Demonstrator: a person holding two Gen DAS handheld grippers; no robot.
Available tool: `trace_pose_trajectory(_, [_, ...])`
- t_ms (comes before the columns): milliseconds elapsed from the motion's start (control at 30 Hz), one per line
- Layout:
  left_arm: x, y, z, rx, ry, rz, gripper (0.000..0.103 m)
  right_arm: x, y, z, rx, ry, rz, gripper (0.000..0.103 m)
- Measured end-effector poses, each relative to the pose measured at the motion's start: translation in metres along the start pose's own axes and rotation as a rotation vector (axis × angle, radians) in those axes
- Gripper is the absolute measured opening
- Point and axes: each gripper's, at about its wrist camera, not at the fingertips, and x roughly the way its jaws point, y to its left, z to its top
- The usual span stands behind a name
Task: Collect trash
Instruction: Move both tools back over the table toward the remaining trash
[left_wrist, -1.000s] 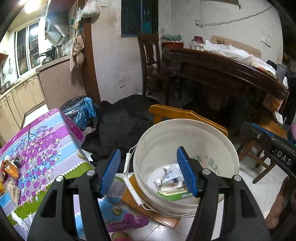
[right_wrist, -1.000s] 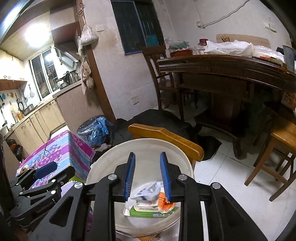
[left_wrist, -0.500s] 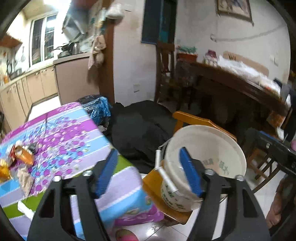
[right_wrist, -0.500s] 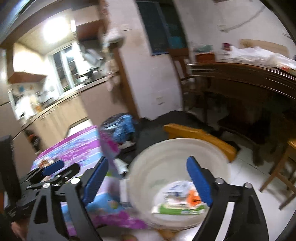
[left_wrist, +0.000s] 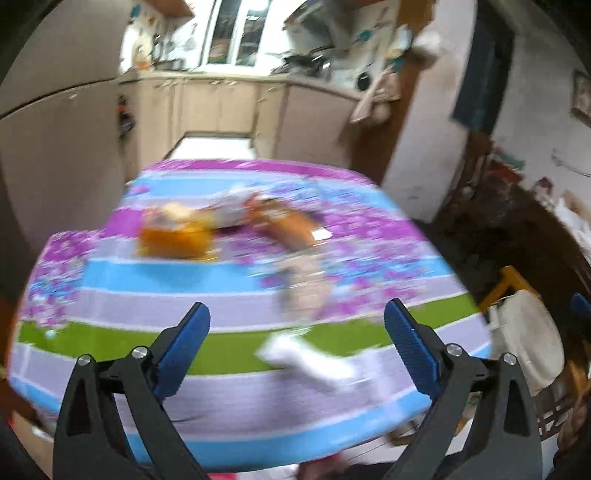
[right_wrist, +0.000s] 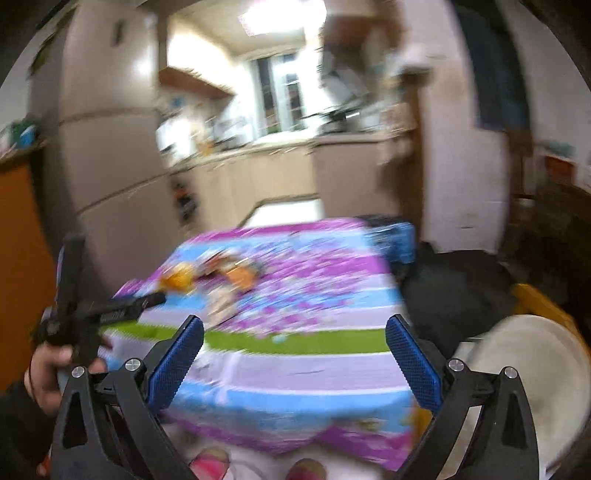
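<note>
Hanging over the table with the purple, blue and green striped cloth (left_wrist: 236, 402), the left gripper (left_wrist: 297, 328) has its blue fingers spread wide, holding nothing. The right gripper (right_wrist: 294, 341) is spread wide too. Blurry orange wrappers (left_wrist: 173, 236) lie on the far cloth. The round white plastic bucket (right_wrist: 535, 380) sits beside the table.

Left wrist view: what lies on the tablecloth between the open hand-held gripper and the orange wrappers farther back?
A blurred white scrap nearest the left hand-held gripper, then a tan scrap, before the orange wrappers.
</note>
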Motion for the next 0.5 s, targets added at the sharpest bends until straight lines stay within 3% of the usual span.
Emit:
trace_pose_trajectory(67, [0.003,0.02,0.002,0.025,0.01,0.068,0.092,0.023,0.019,-0.001,-0.047,0.053,0.091,0.098])
trace_pose_trajectory(167, [0.02,0.031,0.009,0.074,0.06,0.05,0.092,0.066,0.049,-0.008,-0.119,0.156,0.208,0.092])
trace_pose_trajectory(267, [0.046,0.03,0.018,0.154,0.136,-0.029,0.092,0.104,0.076,-0.014,-0.222,0.247,0.297,0.054])
trace_pose_trajectory(300, [0.053,0.032,0.021,0.172,0.154,-0.048,0.092,0.112,0.08,-0.018,-0.239,0.27,0.314,0.05])
trace_pose_trajectory(500, [0.085,0.043,0.041,0.187,0.207,-0.129,0.092,0.166,0.11,-0.023,-0.314,0.374,0.378,0.05])
